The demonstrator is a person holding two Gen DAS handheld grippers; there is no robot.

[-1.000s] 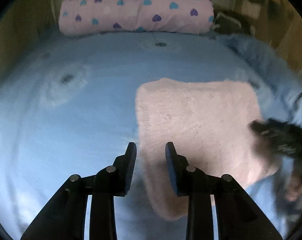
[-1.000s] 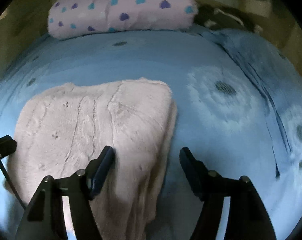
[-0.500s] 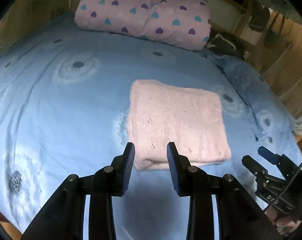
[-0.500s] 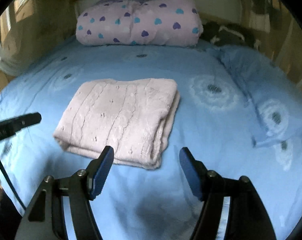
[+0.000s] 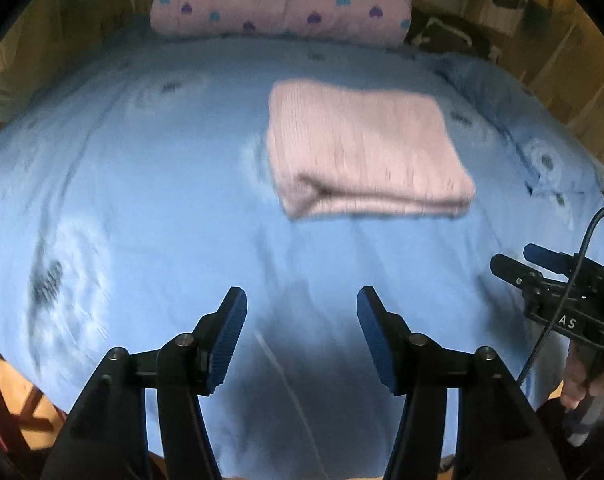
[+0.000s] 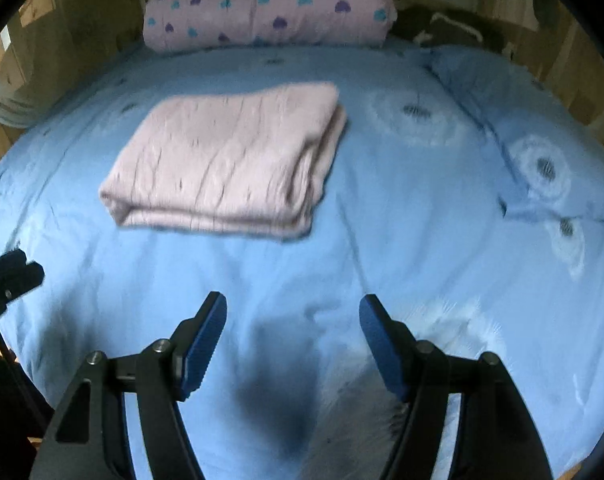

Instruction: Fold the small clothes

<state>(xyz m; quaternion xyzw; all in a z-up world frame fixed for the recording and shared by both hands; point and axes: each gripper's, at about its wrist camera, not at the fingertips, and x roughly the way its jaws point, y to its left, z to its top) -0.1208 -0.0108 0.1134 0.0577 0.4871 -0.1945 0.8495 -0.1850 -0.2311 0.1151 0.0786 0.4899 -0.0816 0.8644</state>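
left wrist view: left gripper [image 5: 302, 300] hangs over the near part of a blue bedspread [image 5: 161, 200], its blue-padded fingers [image 5: 231, 336] spread wide with nothing between them. well ahead of the gripper, past bare blue cloth, lies a pink knitted garment [image 5: 366, 148], folded into a thick rectangle flat on the bedspread, its layered edge facing the camera. it sits right of centre and touches neither gripper. at the head of the bed a pink pillow with blue and purple hearts [image 5: 281, 0] lies across the width, well apart from the garment. on the right edge the right gripper [image 5: 550, 280] shows from the side, black with a cable running over it, low above the bedspread and clear of the garment; from this side its fingers look slightly parted. the picture is blurred.

right wrist view: the right gripper [image 6: 293, 312] is over the near bedspread [image 6: 422, 220] with its blue-padded fingers [image 6: 203, 340] wide apart and holding nothing. the folded pink garment [image 6: 229, 152] lies ahead and to the left, flat on the bedspread, stacked layers visible on its near and right sides. the heart pillow [image 6: 269, 4] is beyond it at the headboard. the tip of the left gripper [image 6: 9, 276] juts in at the left edge, near the garment's lower left corner but not touching it.
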